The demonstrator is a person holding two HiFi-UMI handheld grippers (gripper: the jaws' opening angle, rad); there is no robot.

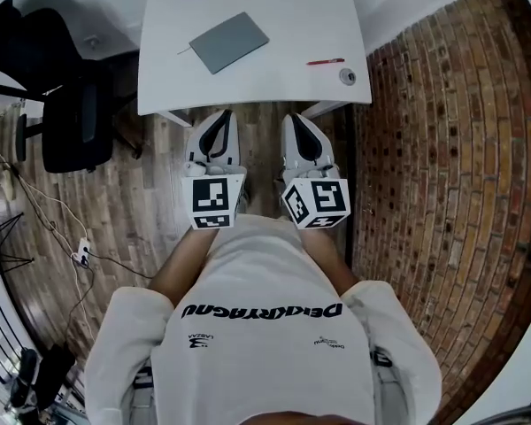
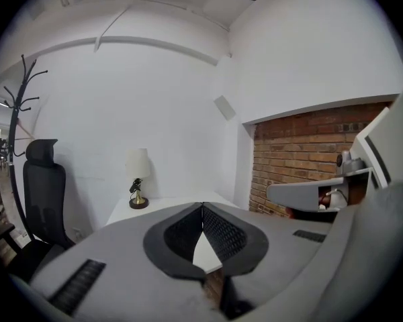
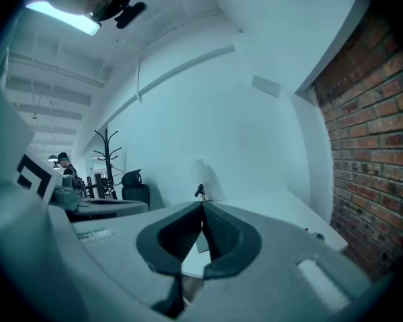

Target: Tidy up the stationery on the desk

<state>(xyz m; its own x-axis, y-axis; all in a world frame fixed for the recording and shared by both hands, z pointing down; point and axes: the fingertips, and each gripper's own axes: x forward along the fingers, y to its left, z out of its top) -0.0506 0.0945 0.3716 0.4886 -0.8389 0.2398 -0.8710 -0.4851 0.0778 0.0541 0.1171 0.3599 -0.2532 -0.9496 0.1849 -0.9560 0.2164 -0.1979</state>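
Lying on the white desk (image 1: 265, 85): a grey notebook (image 1: 229, 42) at centre, with a red pen (image 1: 325, 61) and a small round item (image 1: 348, 77) to its right. The left gripper (image 1: 218, 122) and right gripper (image 1: 299, 124) are held side by side just short of the desk edge. Both sets of jaws are closed tip to tip, gripping nothing.

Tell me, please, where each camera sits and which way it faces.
Head view: on the person's head, looking steeply down at the desk and notebook; shirt, left gripper and right gripper show.
Left gripper view: on the left gripper, looking along its shut jaws toward the lamp; the right gripper shows at right.
Right gripper view: on the right gripper, facing likewise along shut jaws; the left gripper shows at left.
Shared: both gripper views see desk, lamp and brick wall.
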